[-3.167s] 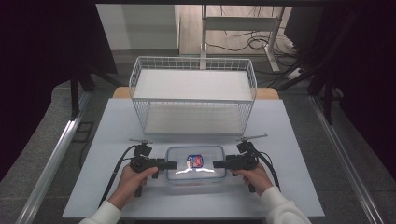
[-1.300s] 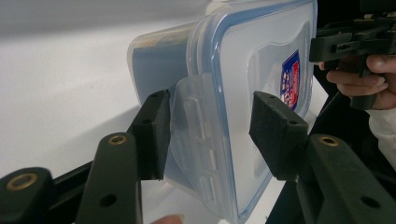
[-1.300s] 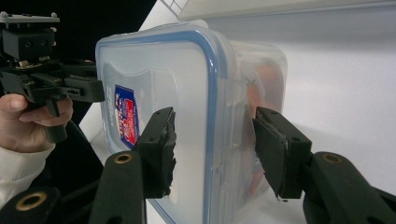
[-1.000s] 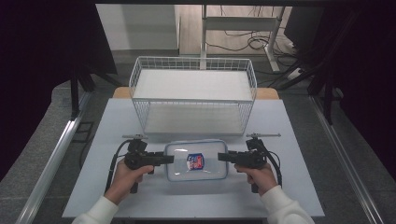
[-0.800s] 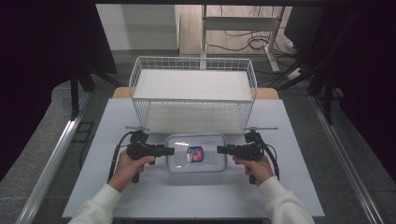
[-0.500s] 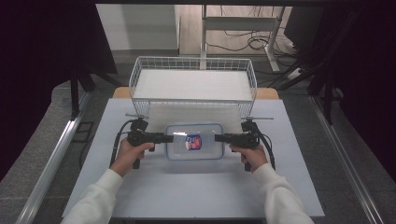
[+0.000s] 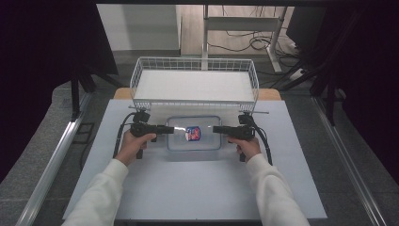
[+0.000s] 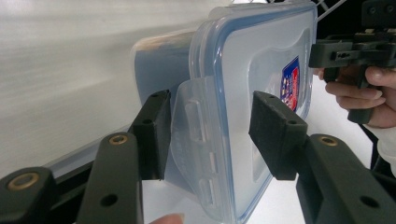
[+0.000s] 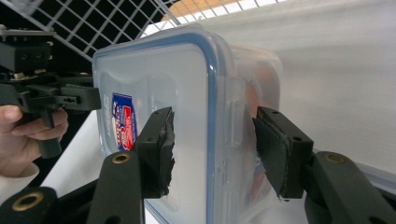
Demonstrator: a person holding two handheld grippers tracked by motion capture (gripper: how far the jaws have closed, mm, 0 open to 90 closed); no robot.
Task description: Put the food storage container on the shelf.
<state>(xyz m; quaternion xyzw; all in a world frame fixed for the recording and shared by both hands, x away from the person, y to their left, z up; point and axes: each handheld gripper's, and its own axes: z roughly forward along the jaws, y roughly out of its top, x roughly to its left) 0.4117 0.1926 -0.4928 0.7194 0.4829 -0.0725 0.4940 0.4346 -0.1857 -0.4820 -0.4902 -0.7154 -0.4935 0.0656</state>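
Translucent glossy plastic container

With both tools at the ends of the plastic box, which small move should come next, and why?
Probably carry the box a little further toward the wire basket. The left tool and right tool each grip an end, and the box sits just before the basket's front wall.

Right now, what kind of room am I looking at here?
Probably a lab or workshop set up for recording, not a kitchen: a plain white table ringed by black curtains, loose cables on the floor, and a person moving a plastic container with handheld grippers towards a wire basket.
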